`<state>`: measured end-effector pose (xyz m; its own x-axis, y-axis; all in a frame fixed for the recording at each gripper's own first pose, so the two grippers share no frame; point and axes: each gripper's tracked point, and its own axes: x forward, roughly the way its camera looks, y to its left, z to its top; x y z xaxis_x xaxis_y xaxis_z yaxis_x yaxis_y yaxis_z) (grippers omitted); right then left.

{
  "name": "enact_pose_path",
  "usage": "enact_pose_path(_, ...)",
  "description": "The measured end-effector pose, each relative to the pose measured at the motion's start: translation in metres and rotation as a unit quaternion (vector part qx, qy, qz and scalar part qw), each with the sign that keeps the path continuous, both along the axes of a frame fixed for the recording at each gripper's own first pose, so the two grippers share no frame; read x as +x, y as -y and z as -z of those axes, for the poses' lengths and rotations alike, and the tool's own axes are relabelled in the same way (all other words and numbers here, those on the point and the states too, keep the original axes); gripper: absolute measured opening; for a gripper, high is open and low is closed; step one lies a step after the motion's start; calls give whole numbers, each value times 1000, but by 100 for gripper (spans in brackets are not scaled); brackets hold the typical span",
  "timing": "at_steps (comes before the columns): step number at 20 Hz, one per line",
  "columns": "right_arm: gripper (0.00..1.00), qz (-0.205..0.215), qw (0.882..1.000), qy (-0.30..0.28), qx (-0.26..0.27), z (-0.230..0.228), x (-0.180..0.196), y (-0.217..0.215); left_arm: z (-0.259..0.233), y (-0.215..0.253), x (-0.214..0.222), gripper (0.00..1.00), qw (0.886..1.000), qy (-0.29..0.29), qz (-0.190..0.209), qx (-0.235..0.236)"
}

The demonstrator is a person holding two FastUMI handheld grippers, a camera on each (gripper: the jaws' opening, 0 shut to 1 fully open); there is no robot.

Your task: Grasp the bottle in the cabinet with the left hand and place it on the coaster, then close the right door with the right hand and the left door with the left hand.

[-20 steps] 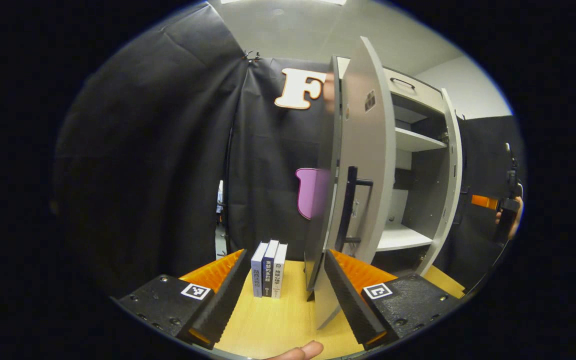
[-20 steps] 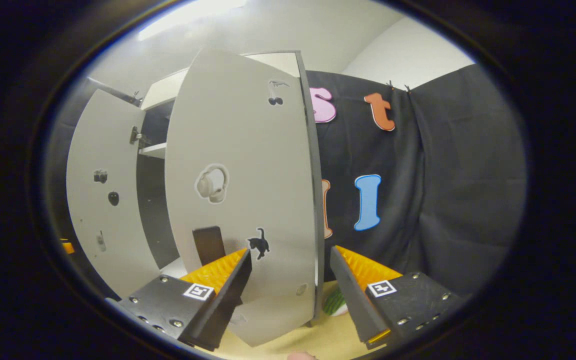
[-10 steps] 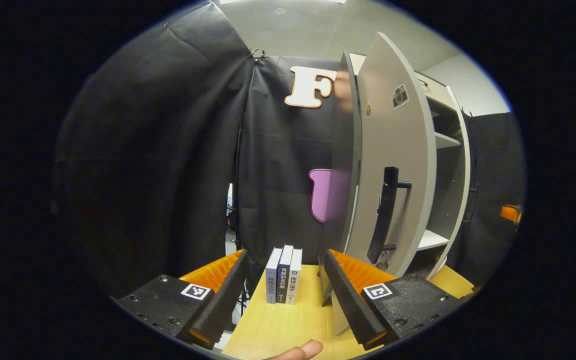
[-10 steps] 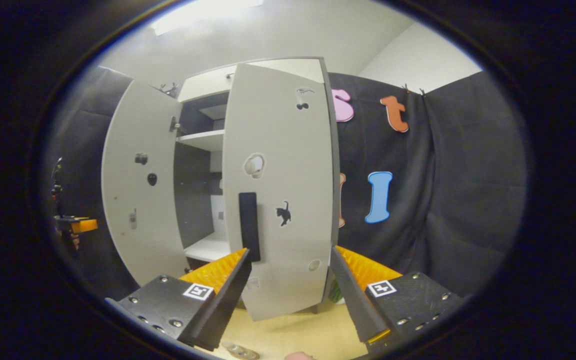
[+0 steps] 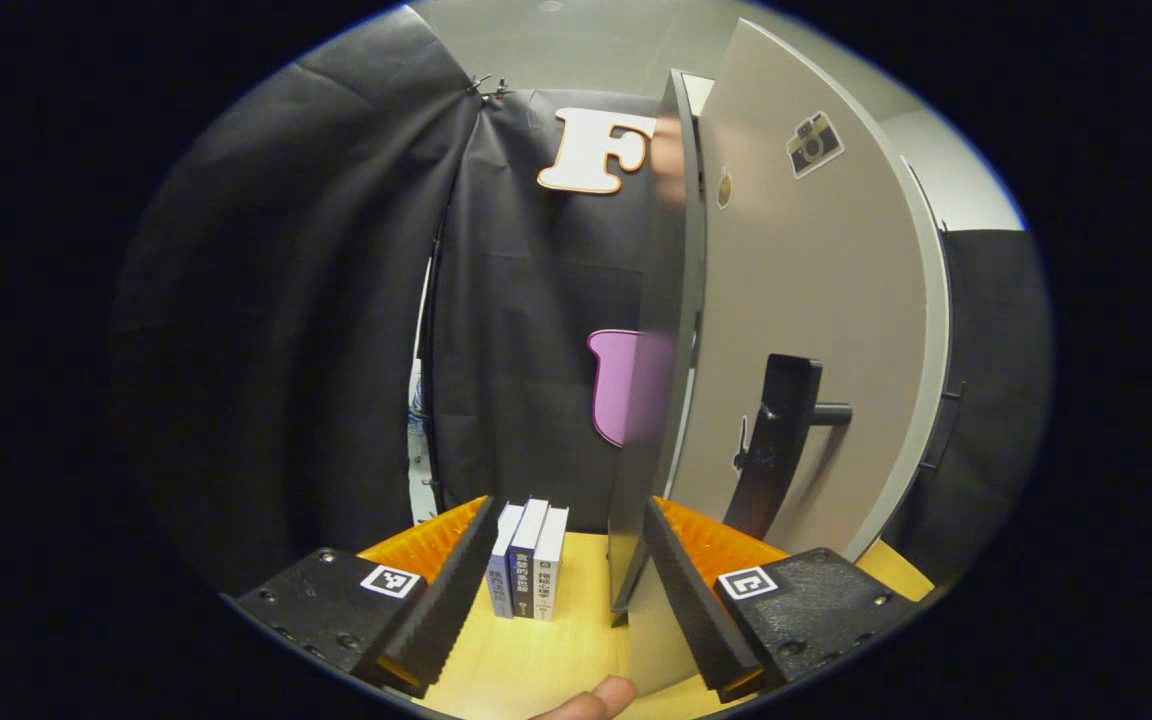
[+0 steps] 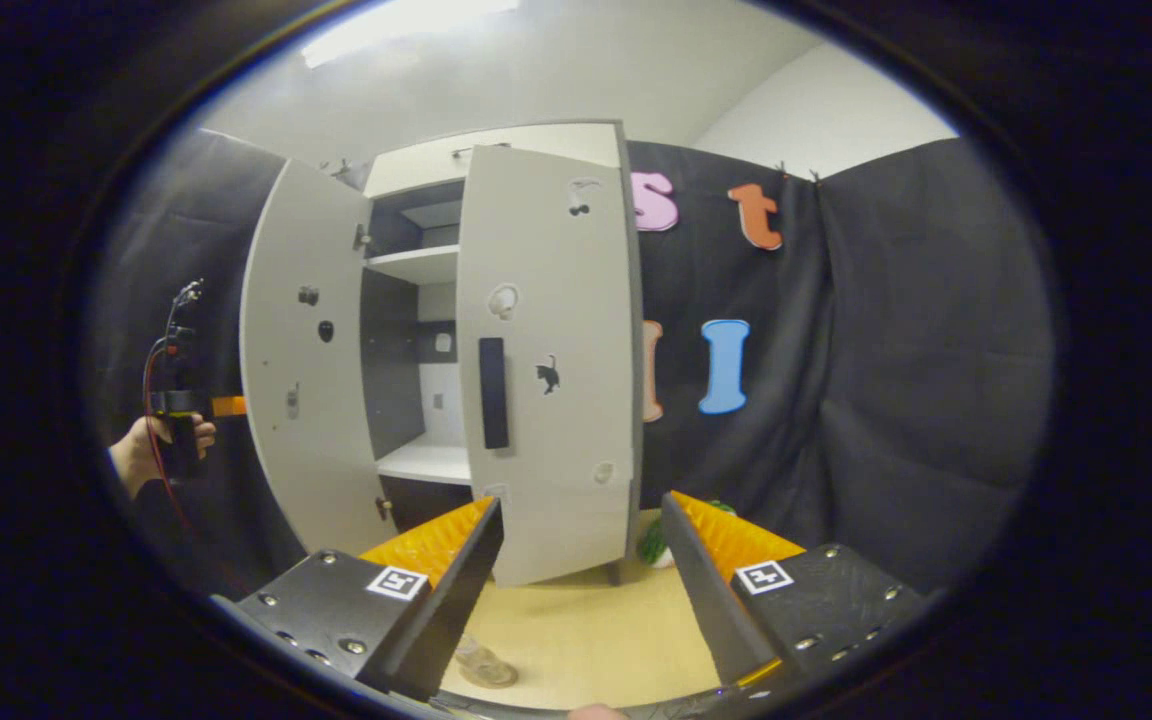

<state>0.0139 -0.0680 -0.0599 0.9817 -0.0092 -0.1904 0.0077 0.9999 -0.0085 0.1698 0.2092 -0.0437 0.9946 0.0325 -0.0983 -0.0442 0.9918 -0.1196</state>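
The left gripper (image 5: 566,580) is wide apart right beside the left door (image 5: 806,330). The right gripper (image 6: 581,580) is apart too, well back from the nearly shut right door (image 6: 546,360).

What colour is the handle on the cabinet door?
Black. The handle on the pale grey left door shows best in the left gripper view.

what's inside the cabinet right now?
Through the gap between the doors in the right gripper view, the cabinet shows an upper shelf and a lower shelf, both bare where visible. The right door covers the rest of the inside.
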Motion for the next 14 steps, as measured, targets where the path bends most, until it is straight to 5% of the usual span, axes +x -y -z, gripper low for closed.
enact_pose_path(2,93,17,1000,7,3,-5,-11,13,-4,6,-1,94,1000,5,2,16)
enact_pose_path(3,96,29,999,17,0,-10,-16,22,-6,11,-1,84,999,8,7,30)
enact_pose_path(4,96,40,999,26,0,-15,-20,29,-6,19,-1,85,999,8,6,41)
enact_pose_path(14,96,53,997,41,23,-16,-33,22,-14,52,7,91,1000,16,7,22)
